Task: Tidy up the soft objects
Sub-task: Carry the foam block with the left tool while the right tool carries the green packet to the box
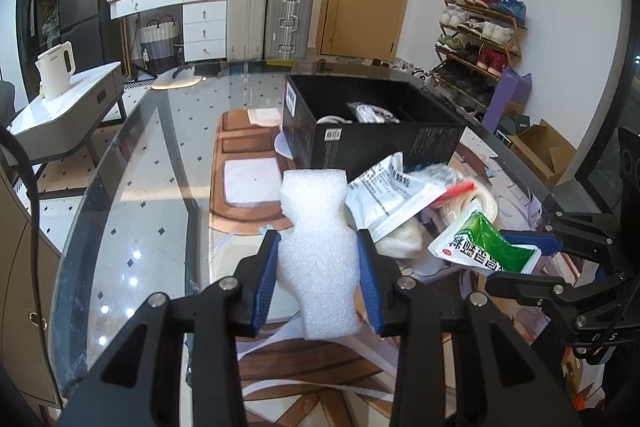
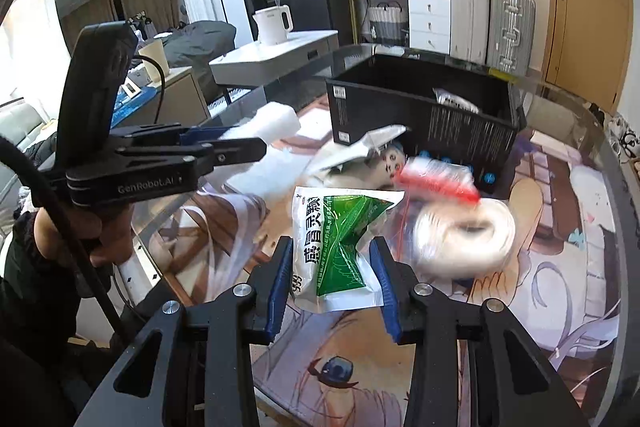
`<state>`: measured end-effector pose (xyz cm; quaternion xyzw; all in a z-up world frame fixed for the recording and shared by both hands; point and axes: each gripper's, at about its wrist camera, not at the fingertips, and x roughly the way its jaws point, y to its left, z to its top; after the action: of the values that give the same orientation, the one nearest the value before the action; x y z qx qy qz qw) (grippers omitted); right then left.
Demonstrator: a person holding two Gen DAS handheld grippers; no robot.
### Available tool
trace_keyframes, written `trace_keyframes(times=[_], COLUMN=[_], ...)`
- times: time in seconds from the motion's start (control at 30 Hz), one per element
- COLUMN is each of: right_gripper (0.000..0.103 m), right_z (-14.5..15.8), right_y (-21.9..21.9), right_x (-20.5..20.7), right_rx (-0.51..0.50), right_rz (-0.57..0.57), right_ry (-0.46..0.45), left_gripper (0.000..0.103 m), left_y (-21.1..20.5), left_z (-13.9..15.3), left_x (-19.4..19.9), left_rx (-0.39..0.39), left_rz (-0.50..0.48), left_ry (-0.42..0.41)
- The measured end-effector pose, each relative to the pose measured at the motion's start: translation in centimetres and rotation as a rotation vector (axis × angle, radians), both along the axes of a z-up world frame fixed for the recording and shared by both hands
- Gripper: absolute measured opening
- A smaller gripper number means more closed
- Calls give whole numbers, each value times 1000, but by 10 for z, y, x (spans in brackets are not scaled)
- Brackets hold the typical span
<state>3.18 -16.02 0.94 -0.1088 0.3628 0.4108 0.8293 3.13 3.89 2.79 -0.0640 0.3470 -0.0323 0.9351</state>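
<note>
Blue pads of the left gripper (image 1: 319, 259) are clamped on a white foam block (image 1: 316, 247), which stands upright between them, its long axis running away from the camera toward the black box (image 1: 372, 143). This gripper tilts downward over the glass table (image 1: 132, 187), and in the right wrist view a hand (image 2: 108, 239) grips its handle from below. The right gripper (image 2: 334, 269) also slants downward, its jaws pinched together on a green-and-white sachet (image 2: 340, 251); the packet is lifted clear of the printed mat (image 2: 540, 235), long axis pointing forward, printed text running sideways. Beyond it lie one silver foil pouch (image 2: 360, 147), one red-topped bag (image 2: 436, 175), blurred, one coil of white tubing (image 2: 466, 239) and one pale lump (image 1: 400, 241) under the pouch. Inside the one box sits a clear-wrapped item (image 1: 372, 113).
</note>
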Motion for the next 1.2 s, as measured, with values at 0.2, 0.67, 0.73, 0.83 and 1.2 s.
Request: trace_keyframes(times=[0.2, 0.67, 0.73, 0.83, 1.2], right_gripper=[39, 39, 39, 39, 39], right_z=[14, 41, 43, 46, 54], right_y=[-7, -16, -17, -18, -16], right_x=[-1, 24, 27, 34, 63], right_rx=[23, 61, 62, 65, 70], right_rz=[-22, -79, -85, -95, -135], right_ry=[-35, -92, -95, -100, -94], left_gripper=[36, 36, 36, 36, 36], left_y=[-3, -14, -17, -21, -26], left_z=[11, 36, 38, 42, 51], left_x=[-2, 12, 15, 23, 54], left_rx=[2, 14, 20, 27, 22], left_rz=[-4, -18, -29, -41, -60], left_ry=[-25, -85, -87, -90, -94])
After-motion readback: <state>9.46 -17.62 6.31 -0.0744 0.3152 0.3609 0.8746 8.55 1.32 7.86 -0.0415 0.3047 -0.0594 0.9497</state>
